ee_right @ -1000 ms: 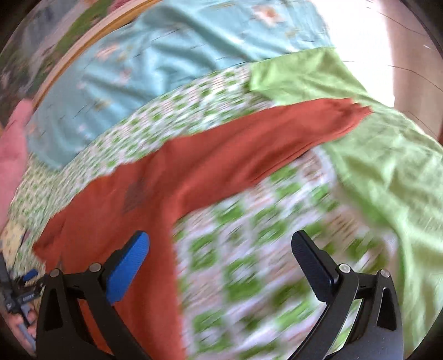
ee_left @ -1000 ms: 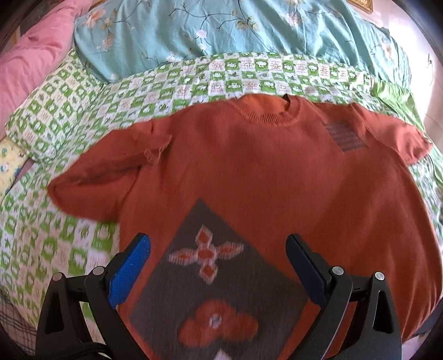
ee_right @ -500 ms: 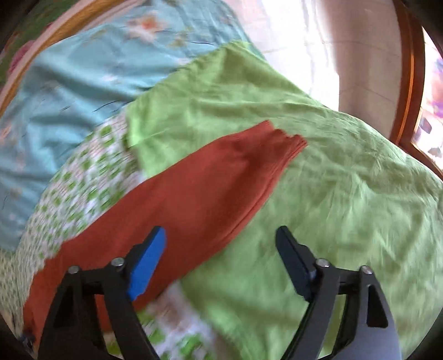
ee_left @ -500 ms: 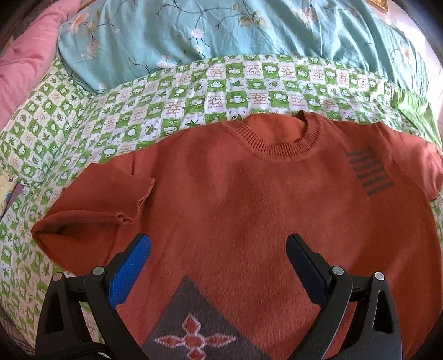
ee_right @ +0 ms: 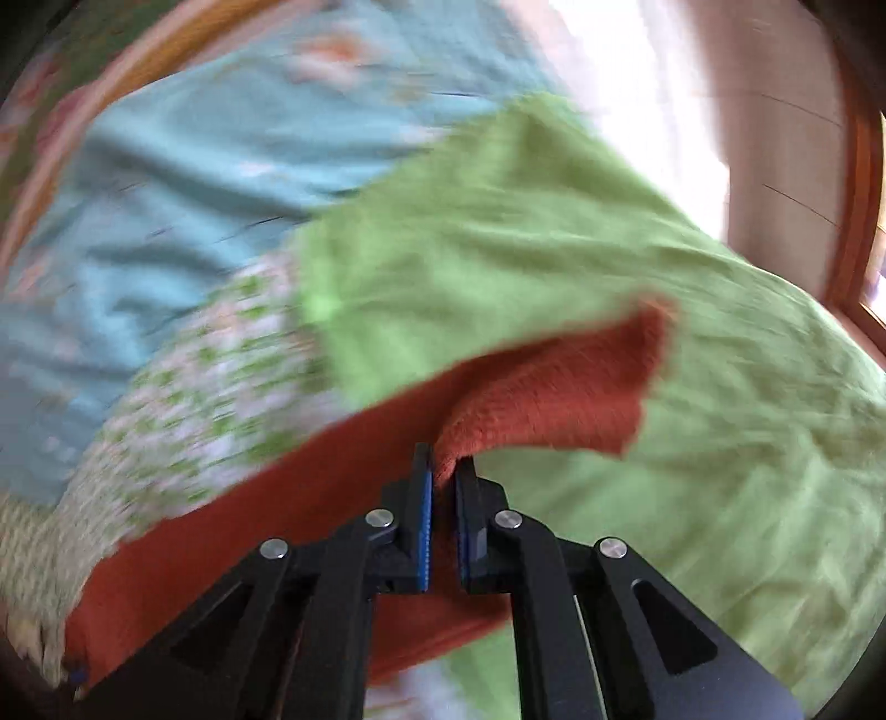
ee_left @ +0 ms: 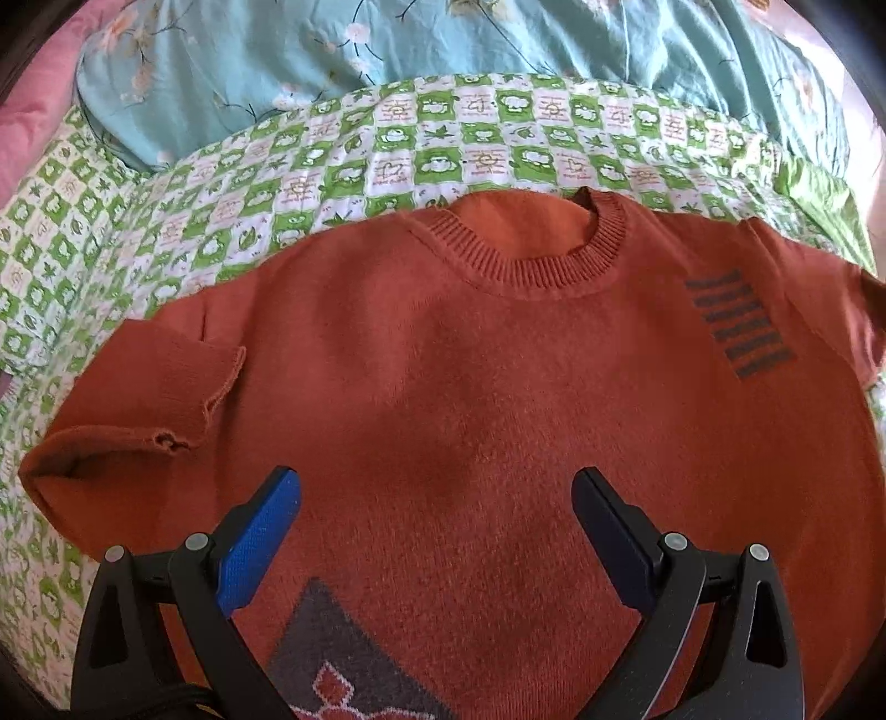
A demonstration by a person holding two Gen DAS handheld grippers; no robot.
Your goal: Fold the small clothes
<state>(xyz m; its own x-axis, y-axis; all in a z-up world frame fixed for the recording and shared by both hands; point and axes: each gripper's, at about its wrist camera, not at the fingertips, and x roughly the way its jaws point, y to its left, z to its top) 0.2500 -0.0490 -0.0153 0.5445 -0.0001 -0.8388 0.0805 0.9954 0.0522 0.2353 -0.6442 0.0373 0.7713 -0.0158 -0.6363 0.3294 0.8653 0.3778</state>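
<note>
**Right claw pinches a sleeve, left claw hangs wide over the sweater**

My left claw [ee_left: 434, 498] is spread wide with nothing between its blue pads [ee_left: 257, 545], hanging over the chest of the orange sweater [ee_left: 470, 399]. From this camera I see the garment laid front-up on the bed: ribbed round collar [ee_left: 531, 260] toward the far side, a block of dark stripes [ee_left: 739, 327] on one shoulder, and a grey patch with a flower motif [ee_left: 343, 664] near the hem. One sleeve [ee_left: 133, 399] lies folded back so its cuff rests on the body. Beneath is a green-and-white checked sheet [ee_left: 387, 144], with a light blue floral quilt [ee_left: 387, 44] beyond it and a pink cover [ee_left: 33, 111] at the corner.

My right claw [ee_right: 443, 471] shows what the left camera lacks: its jaws are nearly together, clamped on the edge of the other sleeve [ee_right: 554, 393], whose cuff end fans out past the fingertips over a plain green cloth [ee_right: 720, 471]. The rest of that sleeve runs back toward the lower left of this view.

The right view is heavily motion-blurred, so the checked pattern and quilt print are smeared and I cannot tell whether the sleeve is lifted off the cloth. In the left view the far sleeve and the sweater's hem are cut off by the frame, and the right claw is outside it.
</note>
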